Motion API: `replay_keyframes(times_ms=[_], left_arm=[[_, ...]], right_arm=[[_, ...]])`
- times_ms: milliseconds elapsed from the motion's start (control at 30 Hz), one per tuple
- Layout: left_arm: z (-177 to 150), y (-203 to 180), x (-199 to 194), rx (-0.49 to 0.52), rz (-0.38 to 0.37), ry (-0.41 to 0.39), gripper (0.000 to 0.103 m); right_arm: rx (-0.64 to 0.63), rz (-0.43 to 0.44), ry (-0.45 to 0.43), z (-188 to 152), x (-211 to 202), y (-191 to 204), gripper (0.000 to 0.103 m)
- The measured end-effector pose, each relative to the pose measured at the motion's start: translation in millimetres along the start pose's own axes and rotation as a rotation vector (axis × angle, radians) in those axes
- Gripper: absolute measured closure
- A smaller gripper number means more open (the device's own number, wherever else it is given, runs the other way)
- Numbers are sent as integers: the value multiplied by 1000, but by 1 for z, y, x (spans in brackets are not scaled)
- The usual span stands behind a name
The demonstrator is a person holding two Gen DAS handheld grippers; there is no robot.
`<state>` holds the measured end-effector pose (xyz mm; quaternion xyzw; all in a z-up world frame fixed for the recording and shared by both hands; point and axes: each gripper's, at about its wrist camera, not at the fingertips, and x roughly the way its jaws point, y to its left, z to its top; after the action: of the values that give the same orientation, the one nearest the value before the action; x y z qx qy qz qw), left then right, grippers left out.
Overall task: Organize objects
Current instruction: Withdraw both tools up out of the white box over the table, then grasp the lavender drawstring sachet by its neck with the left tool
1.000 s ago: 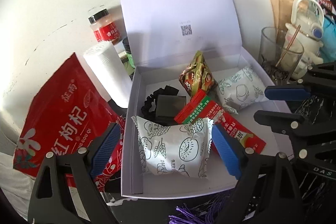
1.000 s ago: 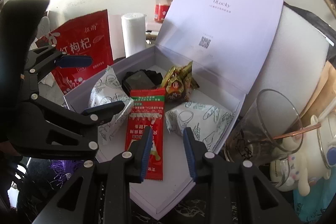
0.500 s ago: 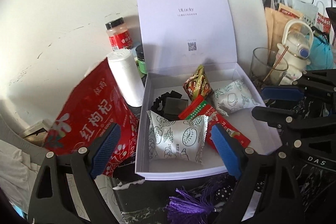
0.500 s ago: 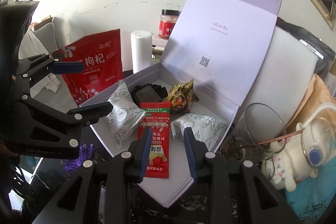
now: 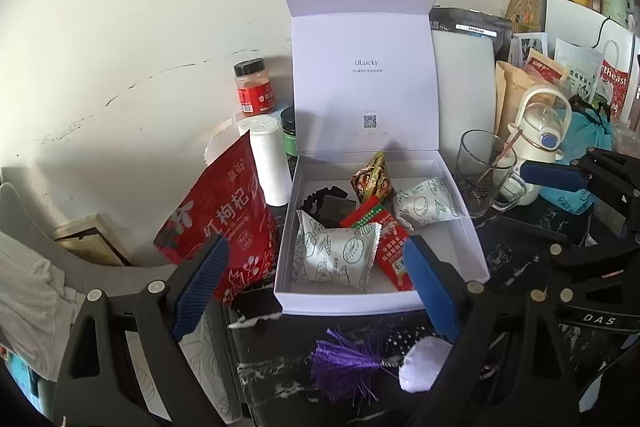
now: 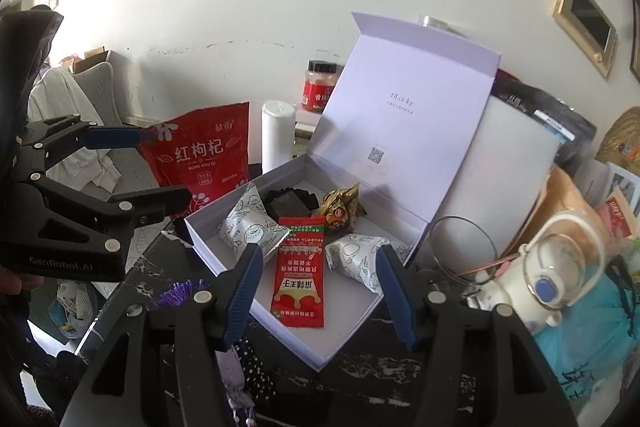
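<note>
A white gift box [image 5: 472, 247] [image 6: 352, 335] stands open with its lid upright on a dark marbled table. Inside lie two white printed snack packs [image 5: 334, 257] [image 6: 356, 259], a red sachet [image 5: 390, 247] [image 6: 298, 279], a gold-brown wrapped candy [image 5: 372, 179] [image 6: 340, 209] and a black item [image 5: 328, 205] [image 6: 288, 203]. My left gripper [image 5: 316, 287] is open and empty, in front of the box. My right gripper [image 6: 318, 291] is open and empty, above the box's near corner.
A red goji bag [image 5: 224, 223] [image 6: 200, 151], a white canister [image 5: 268, 163] and a red-labelled jar [image 5: 254, 87] stand left of the box. A glass with a spoon [image 5: 480, 171] [image 6: 460, 251], a white kettle [image 5: 540, 131] and bags crowd the right. A purple tassel [image 5: 344, 363] lies in front.
Both grippers have pulled back from the box, which looks smaller now. The right gripper's jaws have opened from nearly shut to wide. The box contents have not moved.
</note>
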<state>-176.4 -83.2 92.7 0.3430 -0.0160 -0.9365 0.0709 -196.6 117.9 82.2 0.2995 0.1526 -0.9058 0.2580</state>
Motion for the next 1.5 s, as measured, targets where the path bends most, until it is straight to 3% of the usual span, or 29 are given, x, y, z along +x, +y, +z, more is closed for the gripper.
replay_keyframes(times_ms=[400,867,1500], left_arm=[[-22,-7,-50,-6,-5,-17,7],[-77,-28,-79,15,-50,33,7],[-134,-56,-65,11,-151,114,7]], right_arm=[[-4,-26,-47,-18,-49,6,36],[17,-6,-27,-63,-78,22,36],[52,42,78,-132,-75,33,36]])
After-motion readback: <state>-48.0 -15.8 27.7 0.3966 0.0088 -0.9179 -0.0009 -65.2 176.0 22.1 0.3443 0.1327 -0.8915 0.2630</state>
